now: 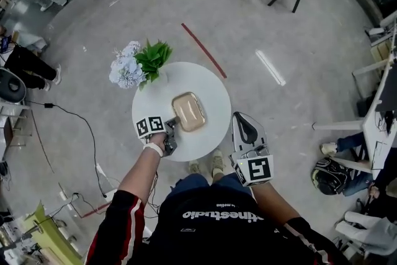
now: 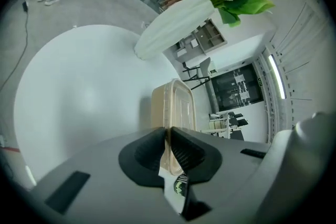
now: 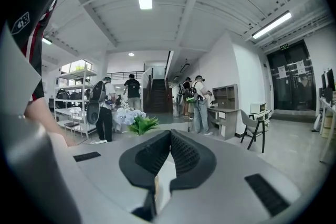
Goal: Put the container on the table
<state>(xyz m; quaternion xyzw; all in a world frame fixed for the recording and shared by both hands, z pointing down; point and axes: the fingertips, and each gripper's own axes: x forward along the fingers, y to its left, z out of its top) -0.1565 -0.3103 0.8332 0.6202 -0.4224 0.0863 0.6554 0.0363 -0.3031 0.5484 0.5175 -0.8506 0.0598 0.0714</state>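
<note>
A beige container (image 1: 188, 112) with a clear lid sits at the middle of the round white table (image 1: 208, 80). I cannot tell whether its base touches the top. My left gripper (image 1: 172, 128) is at the container's near left corner, shut on its rim. In the left gripper view the container (image 2: 175, 107) stretches away from the jaws, its edge pinched between the black pads of the left gripper (image 2: 169, 132). My right gripper (image 1: 239, 117) hovers beside the table's right edge. The right gripper (image 3: 169, 136) is shut with nothing between its jaws.
A white vase of blue flowers and green leaves (image 1: 138, 63) stands at the table's far left edge, also visible as the vase (image 2: 173, 23) beyond the container. A red strip (image 1: 203, 50) and a cable (image 1: 74, 118) lie on the floor. People (image 3: 105, 107) stand by shelves in the distance.
</note>
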